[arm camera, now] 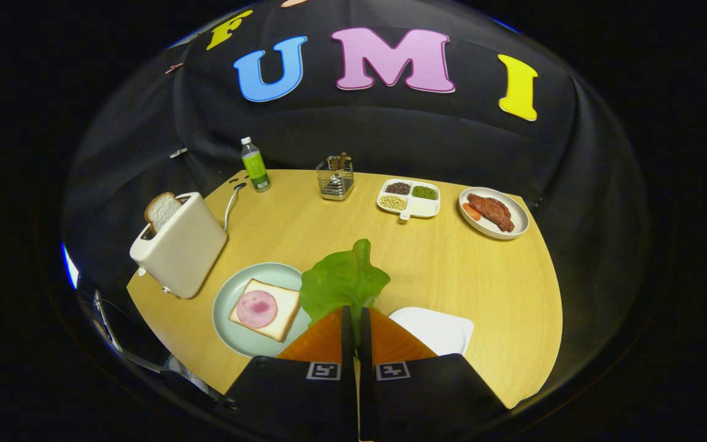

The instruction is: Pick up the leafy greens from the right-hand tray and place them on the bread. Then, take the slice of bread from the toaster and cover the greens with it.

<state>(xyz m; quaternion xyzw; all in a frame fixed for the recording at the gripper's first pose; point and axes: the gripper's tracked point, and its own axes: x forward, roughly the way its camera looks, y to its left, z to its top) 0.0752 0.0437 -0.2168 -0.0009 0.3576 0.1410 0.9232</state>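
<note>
between the gripper [353,319] fingers, clamped, the leafy greens [344,282], long axis pointing ahead, above the table [452,270]

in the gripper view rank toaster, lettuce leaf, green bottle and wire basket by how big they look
1. toaster
2. lettuce leaf, pinched in the shut gripper; it is nearest the camera, so it looks enlarged
3. wire basket and green bottle: too alike to rank

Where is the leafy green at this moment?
In the gripper view, the leafy green is pinched between the fingers of the gripper, lifted above the table between the green plate with the bread and the white tray.
</note>
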